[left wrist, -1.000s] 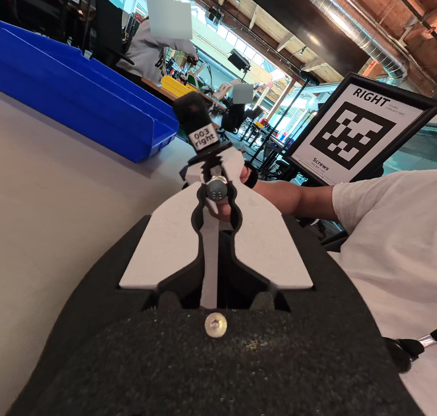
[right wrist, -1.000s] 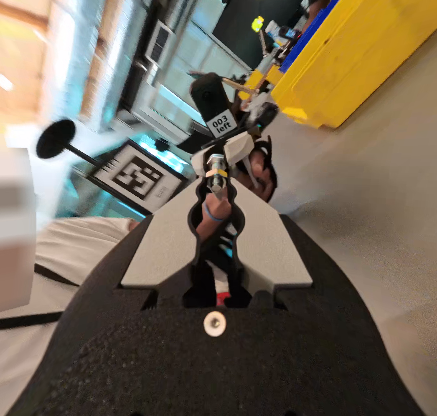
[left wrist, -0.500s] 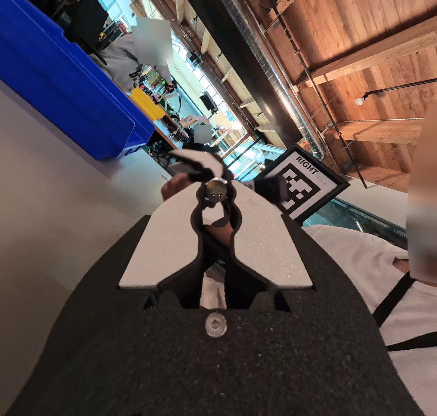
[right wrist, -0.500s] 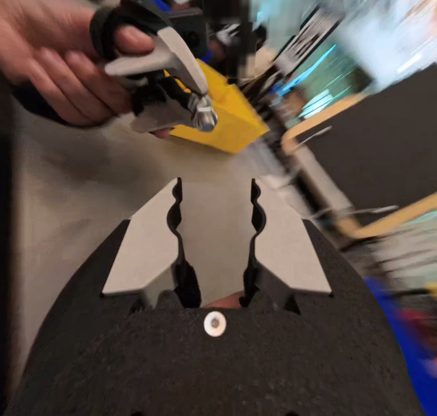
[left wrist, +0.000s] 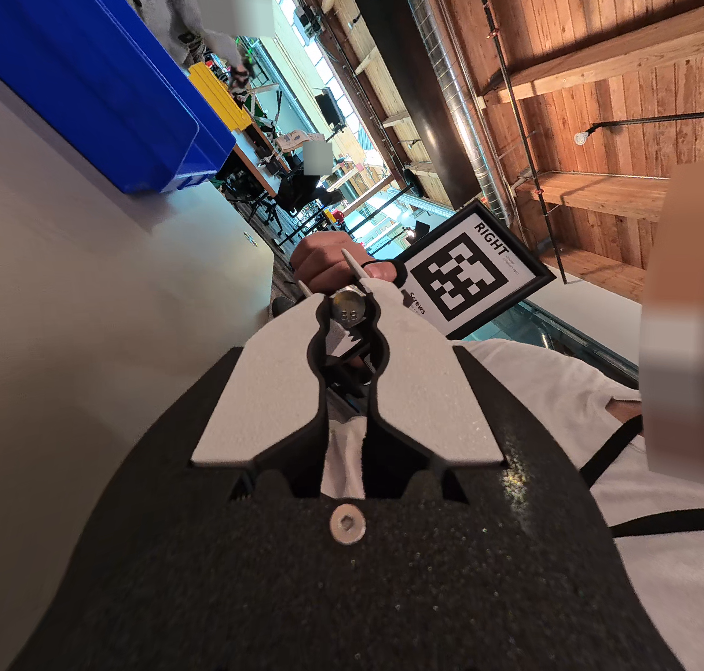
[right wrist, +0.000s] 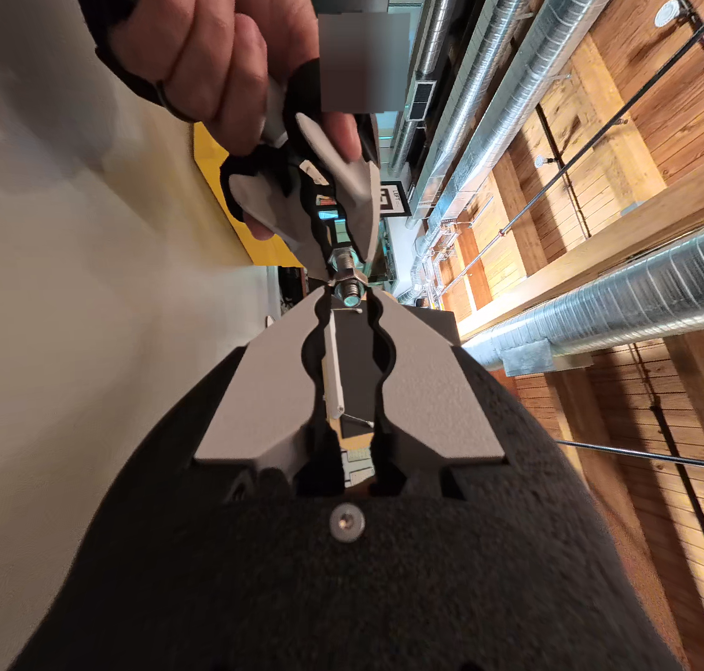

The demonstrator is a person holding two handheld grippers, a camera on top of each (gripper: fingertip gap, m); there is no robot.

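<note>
Gripping the hex head of a steel bolt [left wrist: 348, 309] between their tips, the left gripper's [left wrist: 348, 304] fingers [left wrist: 289, 332] stand narrow. The right gripper's [right wrist: 348, 294] fingers [right wrist: 411, 332] close narrowly on a hex nut [right wrist: 348, 274] partway along the bolt's thread, the two grippers tip to tip. Beyond the left fingers a hand [left wrist: 327, 262] grips the right tool; farther off stand a framed marker sign [left wrist: 472, 271] and, left, a blue bin [left wrist: 95, 92] on the bench [left wrist: 95, 279].

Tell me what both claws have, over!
Left claw clamps bolt by its head. Right claw pinches nut on its thread. Nothing between them.
</note>
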